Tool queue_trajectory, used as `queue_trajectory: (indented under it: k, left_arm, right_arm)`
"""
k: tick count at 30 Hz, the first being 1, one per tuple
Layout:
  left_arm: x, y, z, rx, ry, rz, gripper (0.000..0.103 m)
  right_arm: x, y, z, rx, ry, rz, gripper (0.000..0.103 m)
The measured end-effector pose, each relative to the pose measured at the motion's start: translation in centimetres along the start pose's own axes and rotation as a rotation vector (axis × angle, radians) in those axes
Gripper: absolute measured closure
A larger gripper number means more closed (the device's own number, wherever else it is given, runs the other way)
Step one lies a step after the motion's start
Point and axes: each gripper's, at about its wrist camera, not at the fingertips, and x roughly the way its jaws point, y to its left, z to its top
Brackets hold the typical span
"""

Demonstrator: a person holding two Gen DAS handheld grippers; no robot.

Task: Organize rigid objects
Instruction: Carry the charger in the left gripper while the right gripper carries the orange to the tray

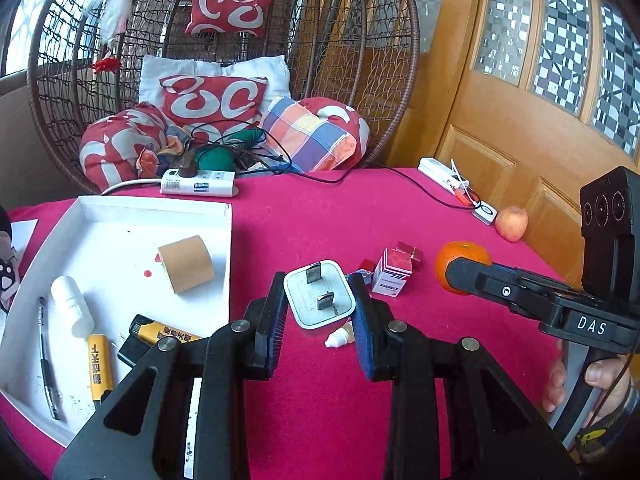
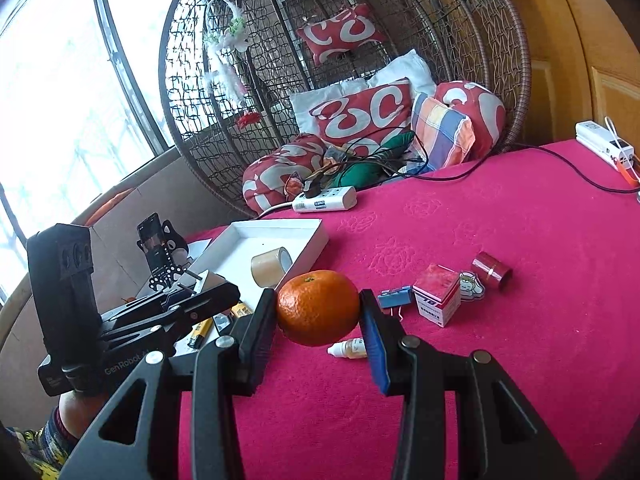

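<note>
Left wrist view, nearest: the left gripper (image 1: 320,300) pinches a white square plug adapter with two metal prongs (image 1: 319,294), its pads against both sides, prongs facing the camera, held above the cloth.
Right wrist view, nearest: the right gripper (image 2: 318,312) pinches a round orange mandarin (image 2: 318,307) between its pads, clear of the table.
Just under the jaws: a small white dropper bottle with amber liquid (image 2: 347,348) lies on its side on the magenta tablecloth (image 2: 500,240).
Right of the mandarin: a blue binder clip (image 2: 396,296), a red-and-white small carton (image 2: 437,294), then a red cylinder (image 2: 492,270) farther off.
Left of the adapter: a white shallow cardboard tray (image 1: 100,208) holds a brown tape roll (image 1: 186,264), a white bottle (image 1: 72,306), a black pen (image 1: 47,360) and yellow lighters (image 1: 100,366).
Far edge of table: a white power strip (image 1: 198,182) and a pale apple (image 1: 511,224).
Beyond: a brown wicker hanging chair (image 1: 360,40) with red patterned cushions.
</note>
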Motion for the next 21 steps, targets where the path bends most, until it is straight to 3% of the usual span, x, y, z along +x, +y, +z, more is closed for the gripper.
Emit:
queue_trajectory:
  k: [21]
  left_arm:
    - [-1.7,5.3,0.3,-0.099,-0.040,0.069,0.074]
  right_arm:
    - [2.8,4.2,1.0,-0.102,0.056,0.057,0.062]
